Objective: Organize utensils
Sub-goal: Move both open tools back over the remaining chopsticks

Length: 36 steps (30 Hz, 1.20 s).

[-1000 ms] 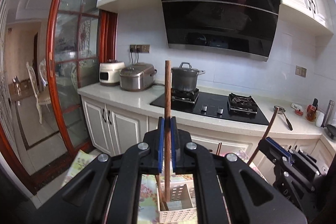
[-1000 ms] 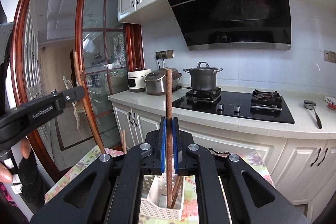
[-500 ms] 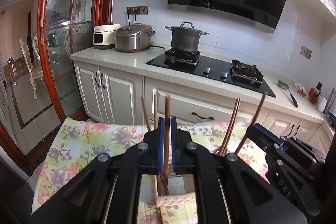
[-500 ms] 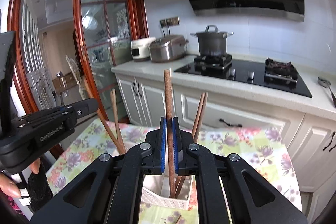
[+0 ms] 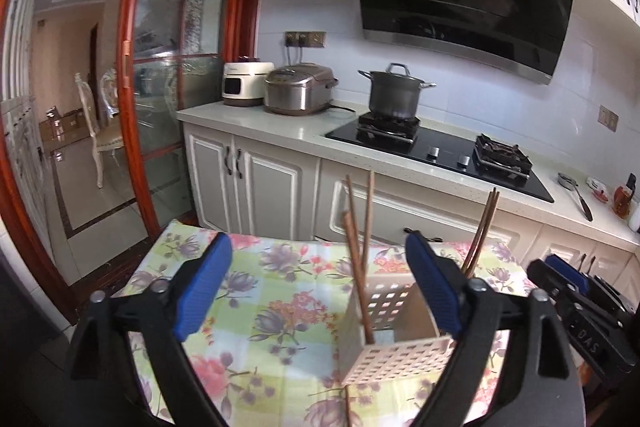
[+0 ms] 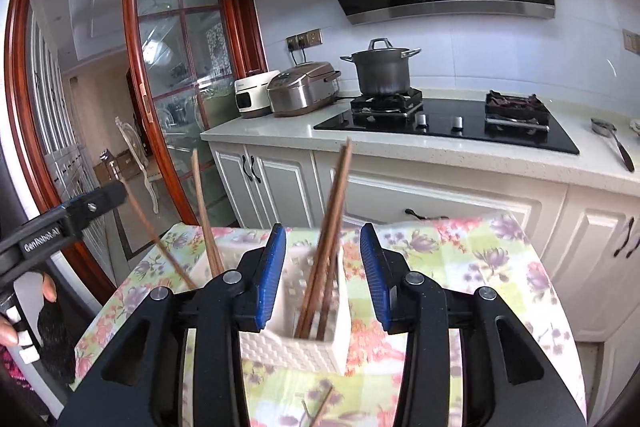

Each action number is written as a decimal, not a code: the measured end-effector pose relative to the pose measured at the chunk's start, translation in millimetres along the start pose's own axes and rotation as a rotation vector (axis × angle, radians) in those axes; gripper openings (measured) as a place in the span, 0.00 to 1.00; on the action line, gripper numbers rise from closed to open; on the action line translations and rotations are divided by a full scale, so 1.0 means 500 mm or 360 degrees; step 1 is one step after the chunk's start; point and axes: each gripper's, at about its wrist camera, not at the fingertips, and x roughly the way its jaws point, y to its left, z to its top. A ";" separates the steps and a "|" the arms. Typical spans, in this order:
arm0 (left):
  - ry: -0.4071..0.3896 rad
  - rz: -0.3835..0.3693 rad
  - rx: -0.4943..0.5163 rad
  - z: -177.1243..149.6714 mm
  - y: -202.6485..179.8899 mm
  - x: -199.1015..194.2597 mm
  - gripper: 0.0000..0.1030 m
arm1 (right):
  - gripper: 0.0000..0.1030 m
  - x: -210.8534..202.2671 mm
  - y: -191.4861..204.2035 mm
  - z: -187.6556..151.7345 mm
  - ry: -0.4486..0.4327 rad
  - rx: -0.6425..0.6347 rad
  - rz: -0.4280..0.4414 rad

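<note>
A white perforated utensil basket (image 5: 394, 331) stands on the floral tablecloth (image 5: 256, 291); it also shows in the right wrist view (image 6: 304, 339). Brown wooden chopsticks (image 5: 358, 243) stand in its left compartment and more chopsticks (image 5: 482, 231) lean in its right side. In the right wrist view, chopsticks (image 6: 330, 227) lean in the near compartment and others (image 6: 204, 215) at the left. My left gripper (image 5: 316, 291) is open and empty above the basket. My right gripper (image 6: 323, 273) is open and empty, jaws either side of the chopsticks.
More chopsticks (image 6: 318, 409) lie on the cloth in front of the basket. Behind the table runs a white counter (image 5: 280, 131) with a rice cooker (image 5: 300, 89), a pot (image 5: 394, 91) on the black hob, and cabinets below. A glass door (image 5: 160, 99) is at left.
Both grippers opened and let go of their chopsticks, which now stand in the basket. Both grippers have dropped lower and tilted toward the table.
</note>
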 end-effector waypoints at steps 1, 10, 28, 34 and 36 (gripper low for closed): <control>0.0003 0.0015 -0.0023 -0.010 0.004 -0.010 0.89 | 0.37 -0.007 -0.004 -0.013 0.0007 0.0015 0.0001; 0.0057 0.0060 0.0073 -0.164 0.015 -0.043 0.95 | 0.40 -0.009 -0.028 -0.174 0.0205 0.0106 -0.0015; 0.0433 0.0085 0.0044 -0.378 0.060 0.004 0.95 | 0.40 0.035 -0.016 -0.326 0.0530 0.0147 -0.0063; 0.0454 0.0106 0.0083 -0.394 0.056 0.012 0.95 | 0.40 0.056 0.017 -0.331 0.0591 0.0049 -0.0102; 0.0461 0.0106 0.0086 -0.398 0.056 0.014 0.95 | 0.40 0.063 0.025 -0.332 0.0607 0.0031 -0.0111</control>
